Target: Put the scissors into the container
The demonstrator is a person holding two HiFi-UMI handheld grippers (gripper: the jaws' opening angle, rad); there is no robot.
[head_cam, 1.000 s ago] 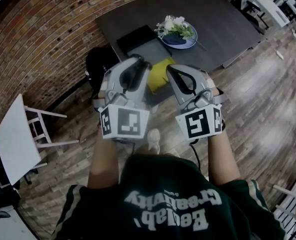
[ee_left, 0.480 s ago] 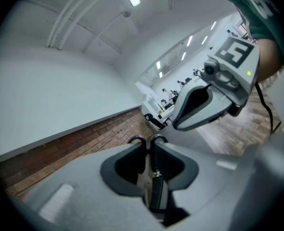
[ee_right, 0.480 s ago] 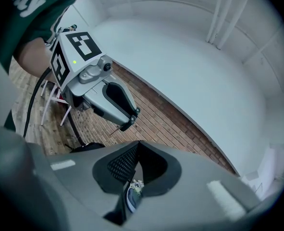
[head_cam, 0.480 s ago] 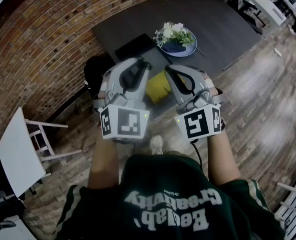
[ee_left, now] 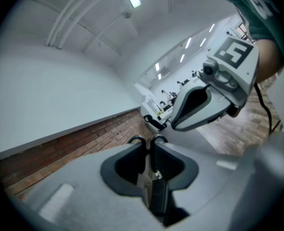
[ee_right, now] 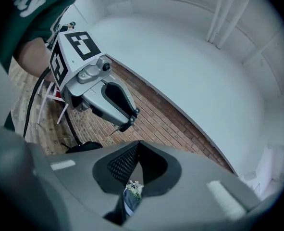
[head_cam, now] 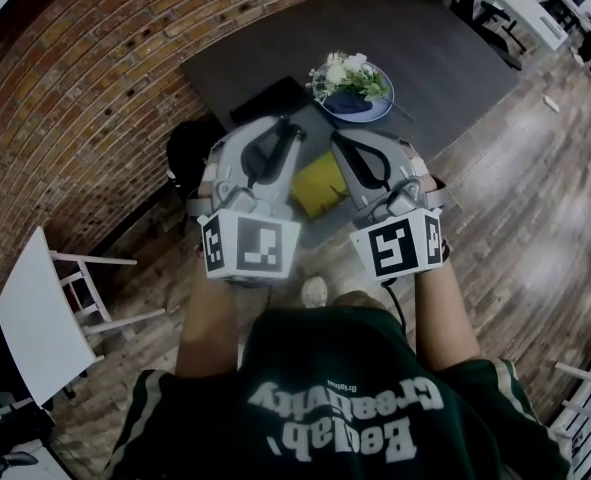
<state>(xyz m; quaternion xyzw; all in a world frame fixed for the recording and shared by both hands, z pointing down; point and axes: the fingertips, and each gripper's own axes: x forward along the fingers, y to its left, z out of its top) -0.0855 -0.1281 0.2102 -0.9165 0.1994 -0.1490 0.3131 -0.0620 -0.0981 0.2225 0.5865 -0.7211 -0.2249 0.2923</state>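
Observation:
I see no scissors in any view. Both grippers are held side by side in front of the person, pointing at a dark table (head_cam: 445, 58). My left gripper (head_cam: 283, 128) (ee_left: 148, 139) has its fingertips drawn together with only a sliver of gap and nothing between them. The jaws of my right gripper (head_cam: 340, 138) (ee_right: 138, 144) meet at the tips, empty too. A flat black tray-like thing (head_cam: 265, 96) lies on the table just beyond the left gripper. Between the two grippers shows a yellow object (head_cam: 318, 183) at the table's near edge; what it is I cannot tell.
A blue plate (head_cam: 377, 96) with white flowers (head_cam: 347, 71) sits on the table past the right gripper. A black bag (head_cam: 187, 143) lies on the wooden floor by the brick wall. A white chair (head_cam: 35, 308) stands at the left.
The table, plate and yellow object have slid closer and lower in the head view as the person and both grippers moved toward the table. Both pairs of jaws look unchanged.

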